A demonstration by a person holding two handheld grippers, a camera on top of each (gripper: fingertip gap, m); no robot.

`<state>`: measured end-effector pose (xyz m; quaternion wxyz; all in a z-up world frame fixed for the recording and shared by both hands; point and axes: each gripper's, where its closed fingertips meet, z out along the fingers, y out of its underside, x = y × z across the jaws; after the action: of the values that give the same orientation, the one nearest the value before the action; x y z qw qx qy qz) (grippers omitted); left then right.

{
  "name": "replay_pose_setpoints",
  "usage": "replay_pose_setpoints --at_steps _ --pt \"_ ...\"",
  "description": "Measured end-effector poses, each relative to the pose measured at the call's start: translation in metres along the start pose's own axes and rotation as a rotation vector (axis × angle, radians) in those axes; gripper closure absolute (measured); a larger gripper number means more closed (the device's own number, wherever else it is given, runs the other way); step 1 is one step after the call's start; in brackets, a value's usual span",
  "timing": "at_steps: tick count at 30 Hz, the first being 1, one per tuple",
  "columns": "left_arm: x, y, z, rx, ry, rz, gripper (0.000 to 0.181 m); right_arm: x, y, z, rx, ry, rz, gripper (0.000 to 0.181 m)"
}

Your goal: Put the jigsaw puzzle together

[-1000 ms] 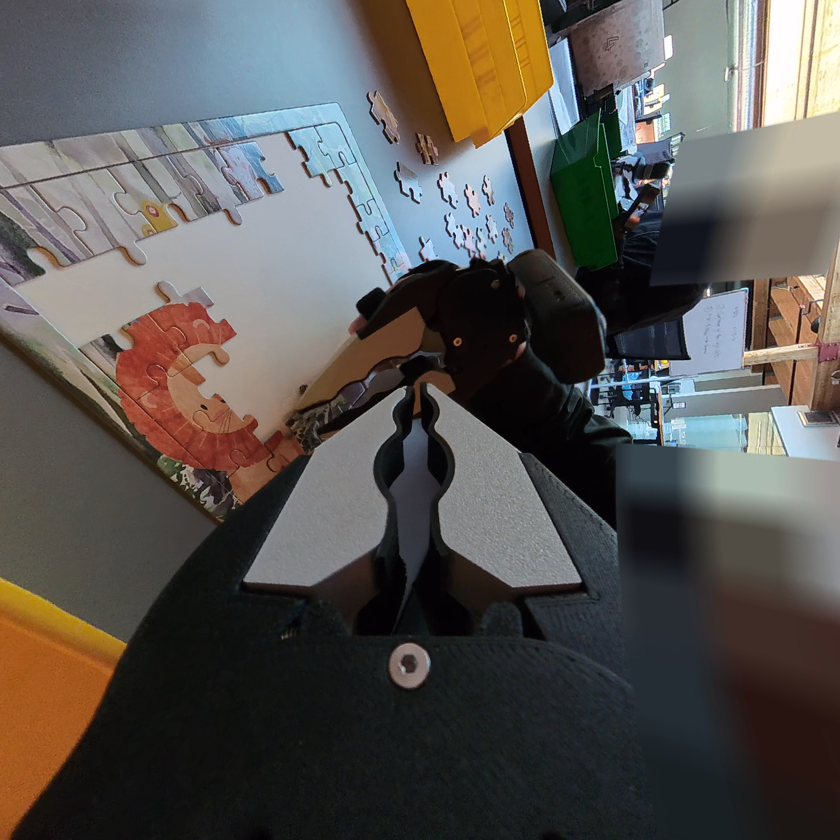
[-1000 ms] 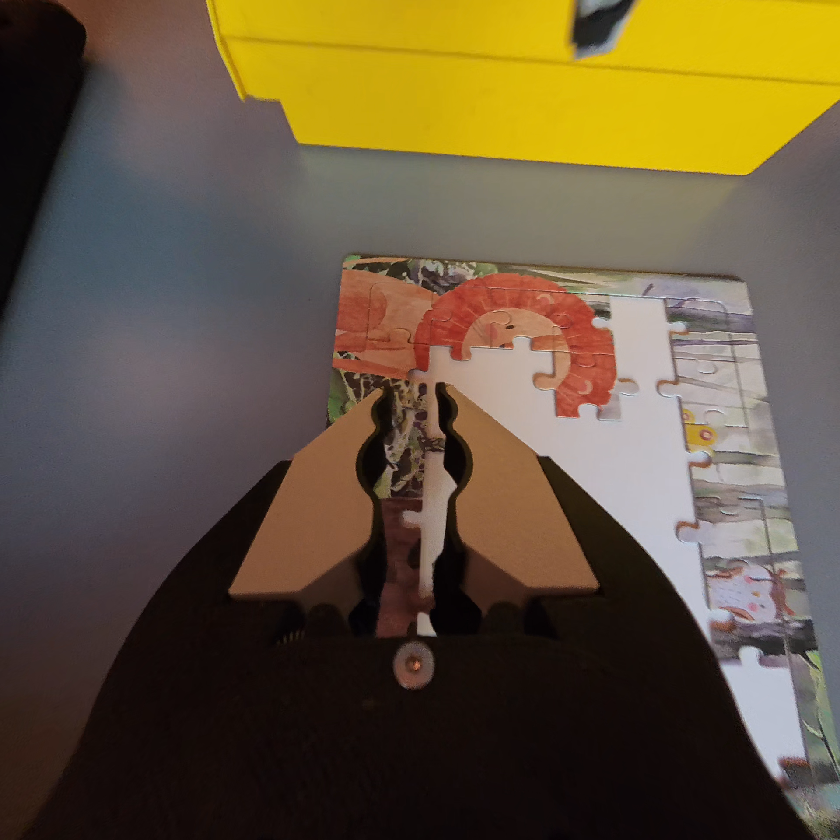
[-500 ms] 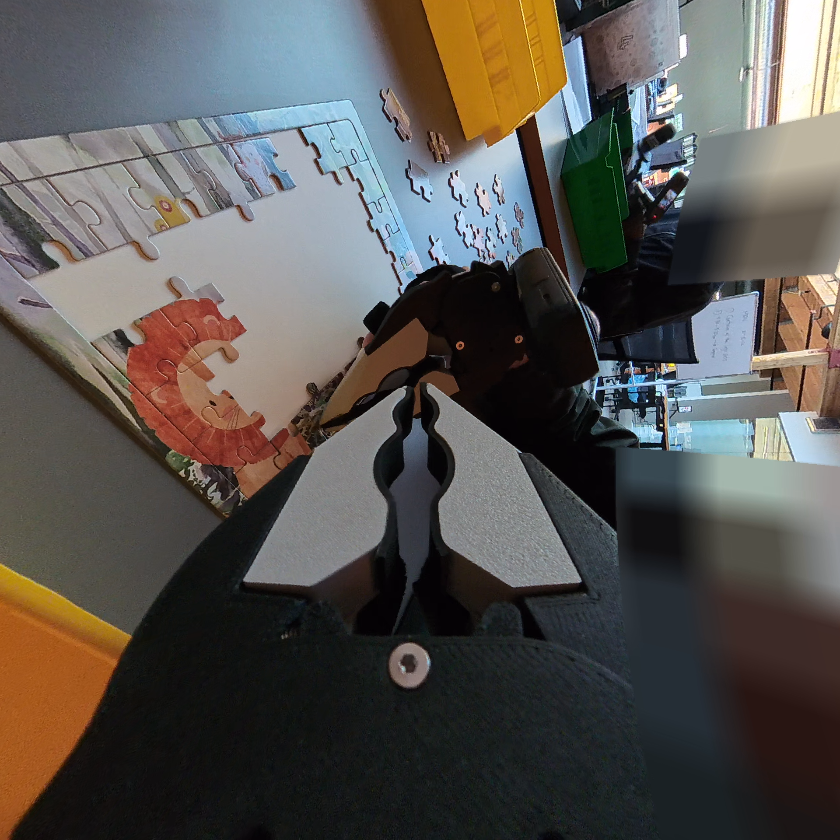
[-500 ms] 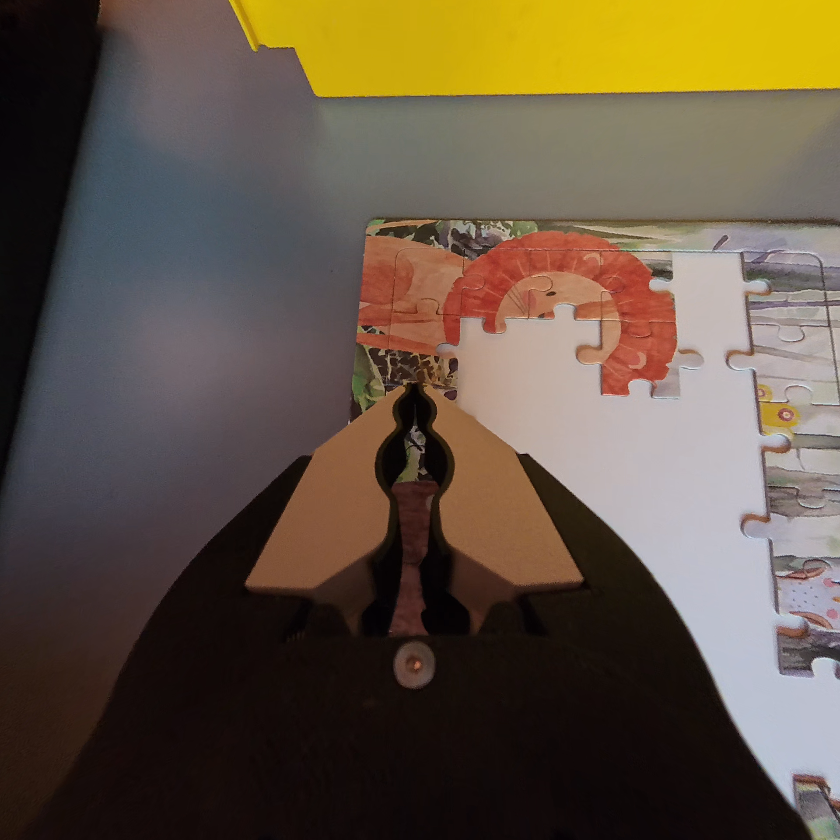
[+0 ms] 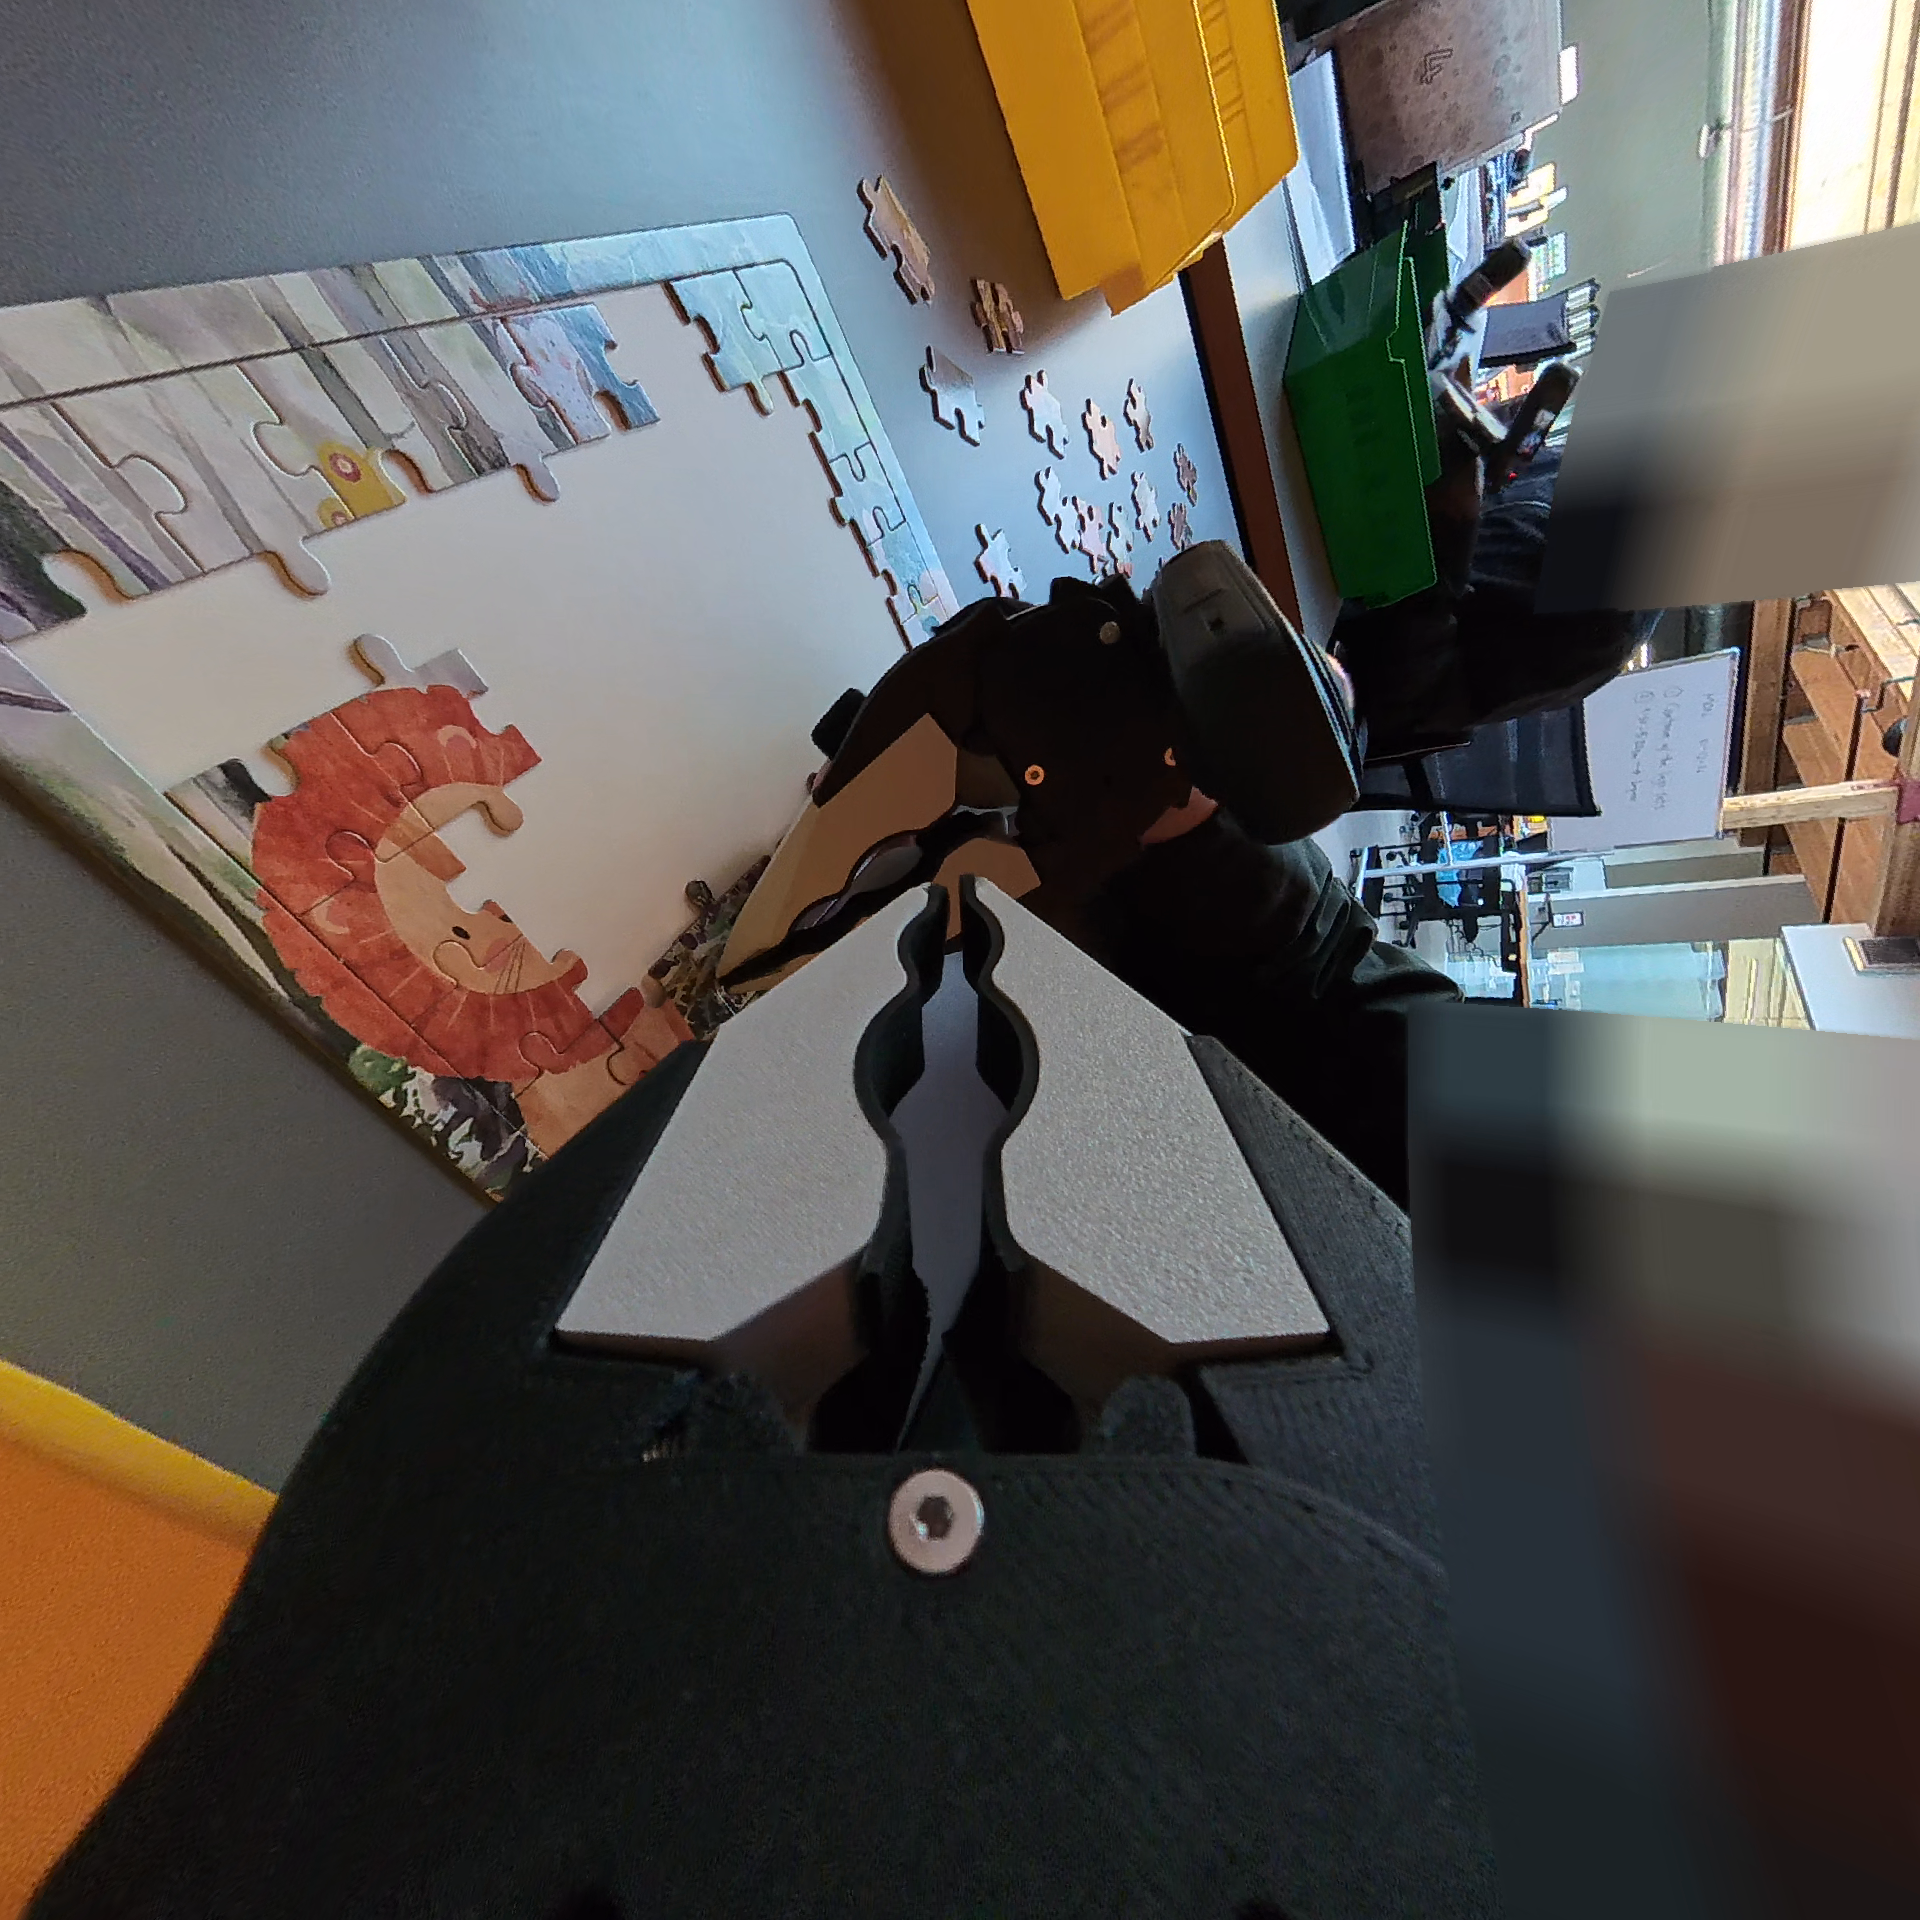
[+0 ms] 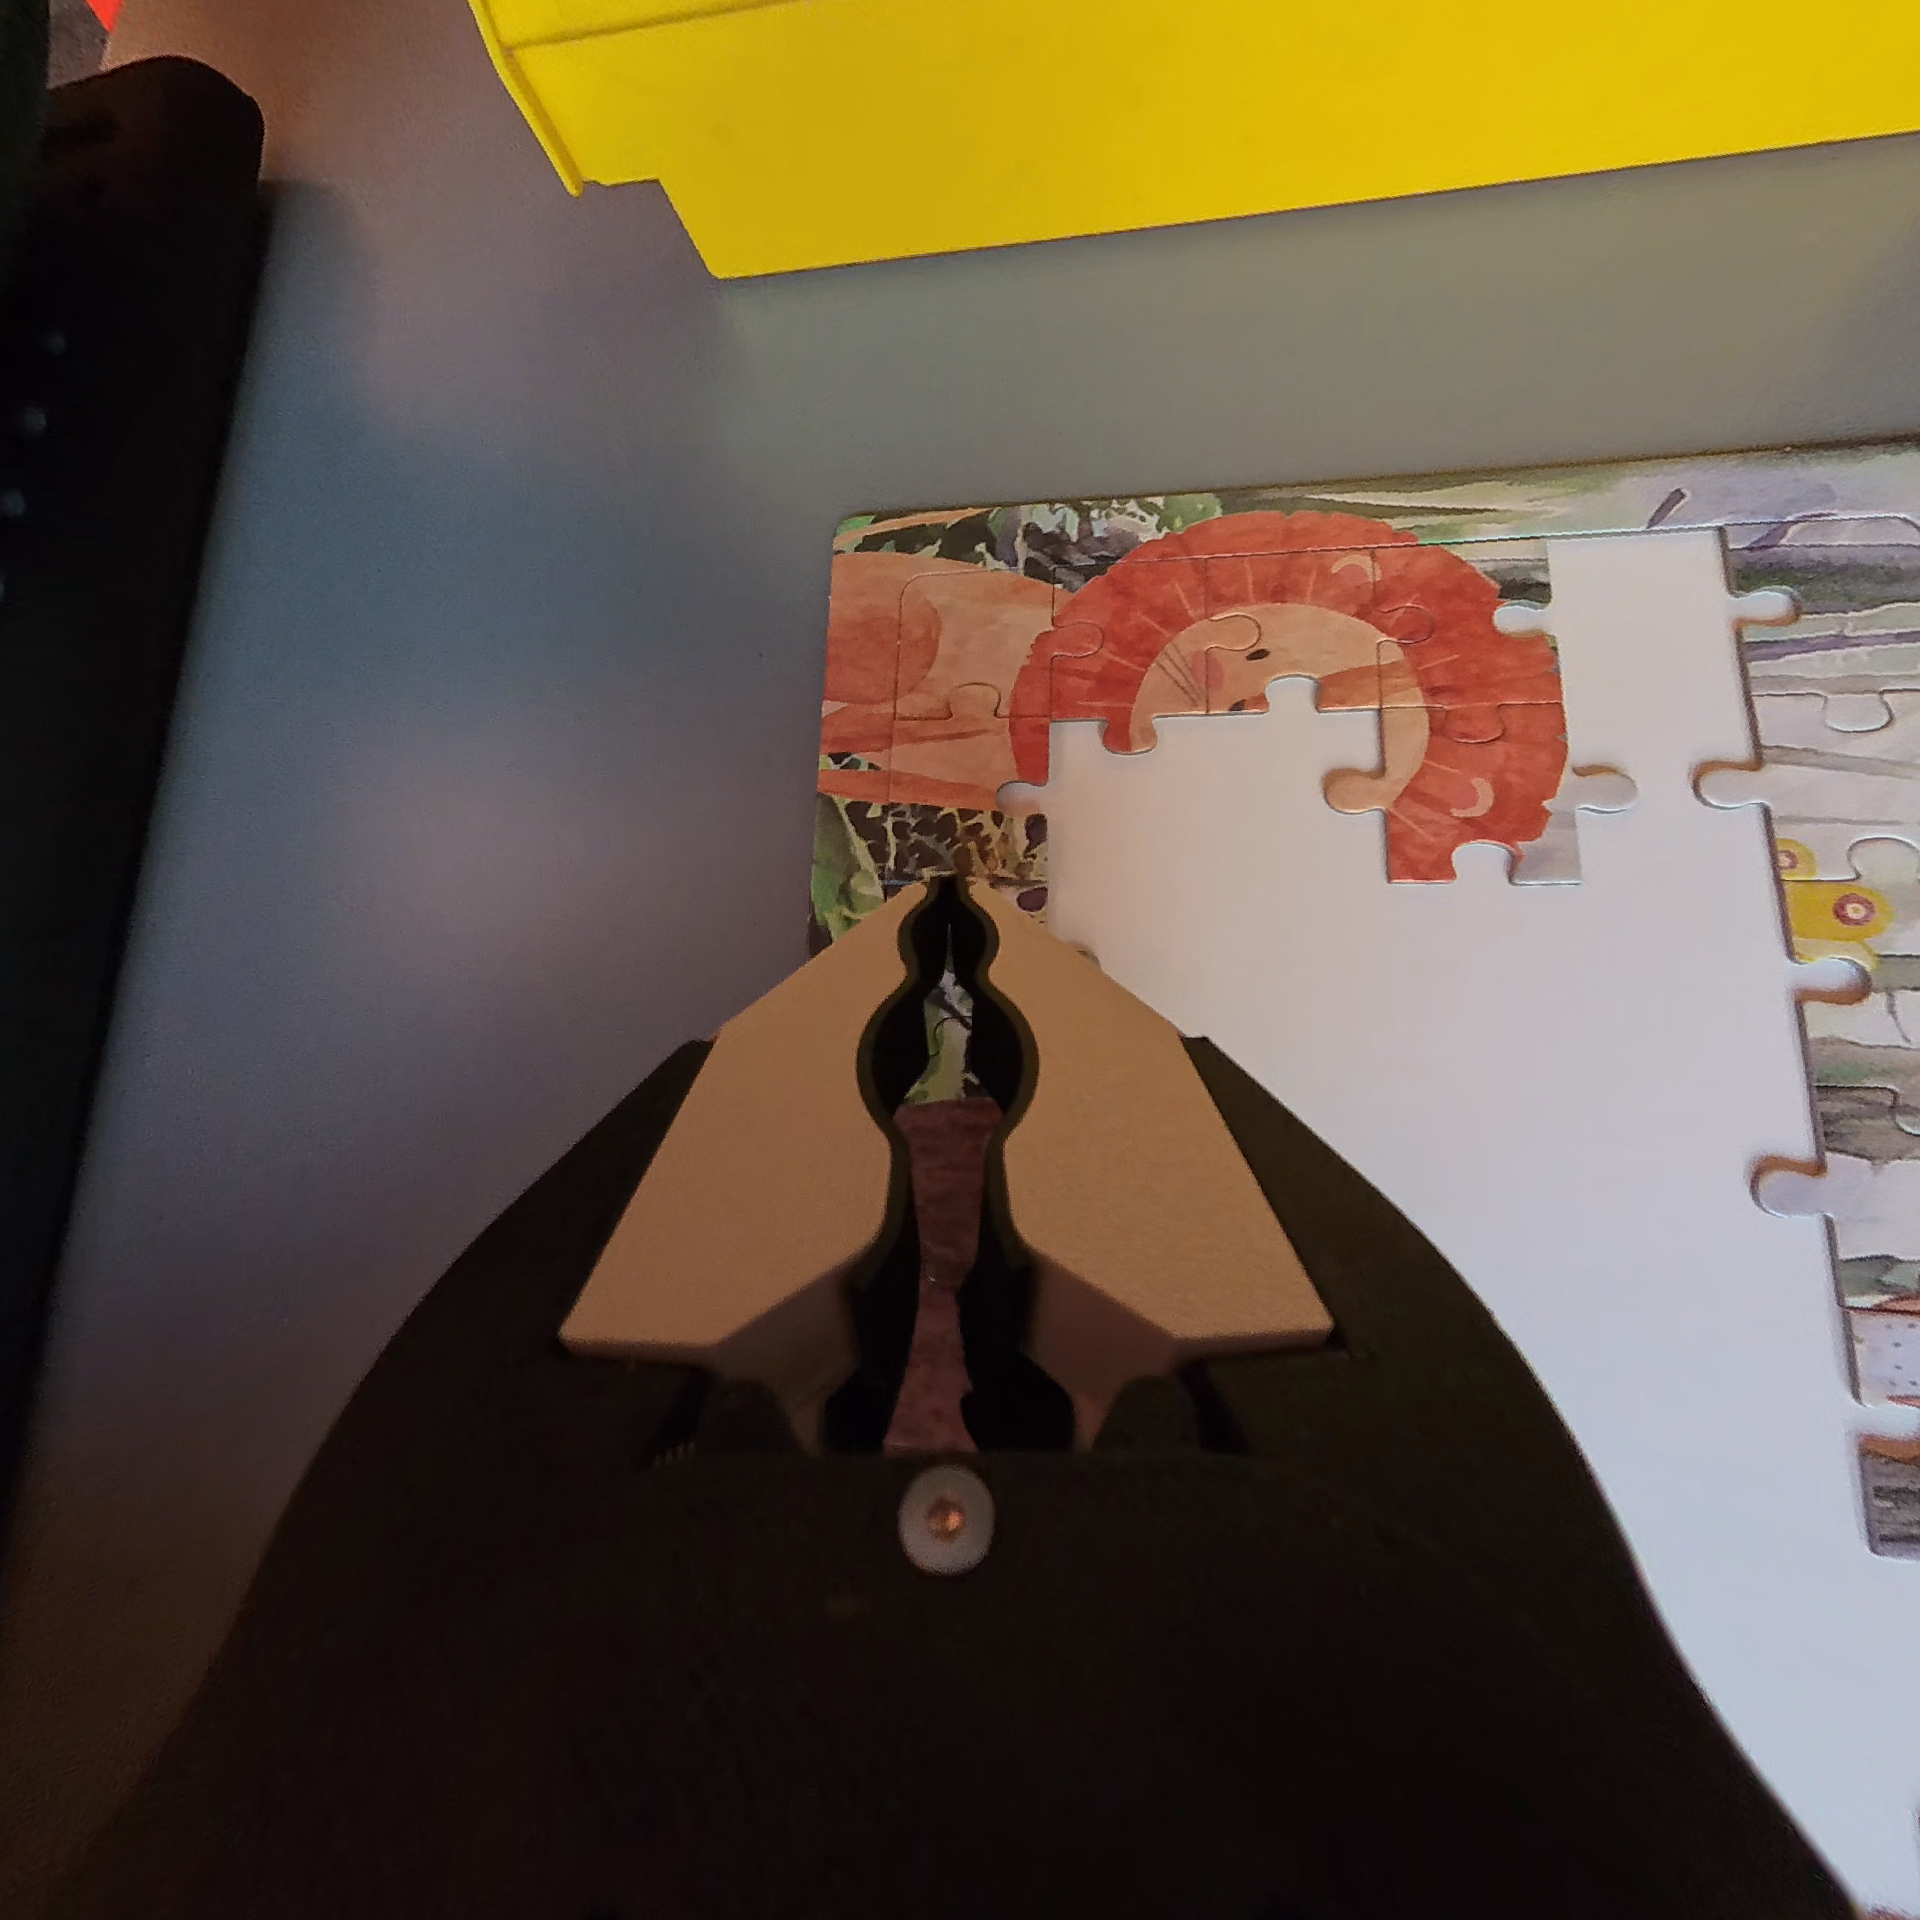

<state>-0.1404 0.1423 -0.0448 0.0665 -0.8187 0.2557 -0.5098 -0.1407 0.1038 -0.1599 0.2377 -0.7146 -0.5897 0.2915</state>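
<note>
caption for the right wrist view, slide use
Right claw, nearly shut, tips at the puzzle's leafy edge beside the lion; yellow bin behind.

My left gripper (image 5: 948, 902) has a black ribbed printed body, pale grey wedge fingers (image 5: 758, 1164) with wavy black inner edges, and one silver hex screw (image 5: 935, 1524) below them. My right gripper (image 6: 950, 891) matches, but with tan fingers (image 6: 769, 1164). A black sleeve (image 5: 1278, 935) shows beyond the left gripper.

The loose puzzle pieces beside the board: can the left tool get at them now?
Probably not directly. The loose pieces lie beyond the board, and the right tool and its holder's arm stand between them and the shut left tool.
</note>
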Motion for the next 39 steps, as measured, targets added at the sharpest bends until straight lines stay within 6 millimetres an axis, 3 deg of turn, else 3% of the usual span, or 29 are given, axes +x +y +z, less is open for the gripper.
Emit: replay_pose_setpoints --at_steps 3,9,15,23,28,34,39 --pt "0.001 -0.002 -0.002 0.005 0.0 0.001 0.181 0.001 -0.005 -0.001 0.017 0.029 -0.04 0.181" --pt "0.0 -0.002 -0.005 0.016 -0.008 -0.003 0.181 0.0 -0.032 0.007 0.125 0.104 -0.066 0.181" --pt "0.0 -0.003 -0.007 0.024 -0.006 -0.005 0.181 0.001 -0.021 0.021 0.032 0.135 -0.07 0.181" --pt "0.001 -0.003 -0.007 0.021 -0.005 -0.005 0.181 0.001 -0.022 0.022 0.023 0.159 -0.092 0.181" --pt "0.001 -0.003 -0.008 0.026 -0.003 -0.007 0.181 0.003 -0.026 0.007 0.071 0.137 -0.089 0.181" --pt "0.0 -0.001 -0.007 0.013 -0.01 -0.002 0.181 0.004 -0.006 -0.005 0.021 0.094 -0.099 0.181" --pt "0.007 0.006 -0.004 -0.019 -0.063 0.079 0.181 -0.007 -0.005 -0.023 0.096 0.01 -0.06 0.16"
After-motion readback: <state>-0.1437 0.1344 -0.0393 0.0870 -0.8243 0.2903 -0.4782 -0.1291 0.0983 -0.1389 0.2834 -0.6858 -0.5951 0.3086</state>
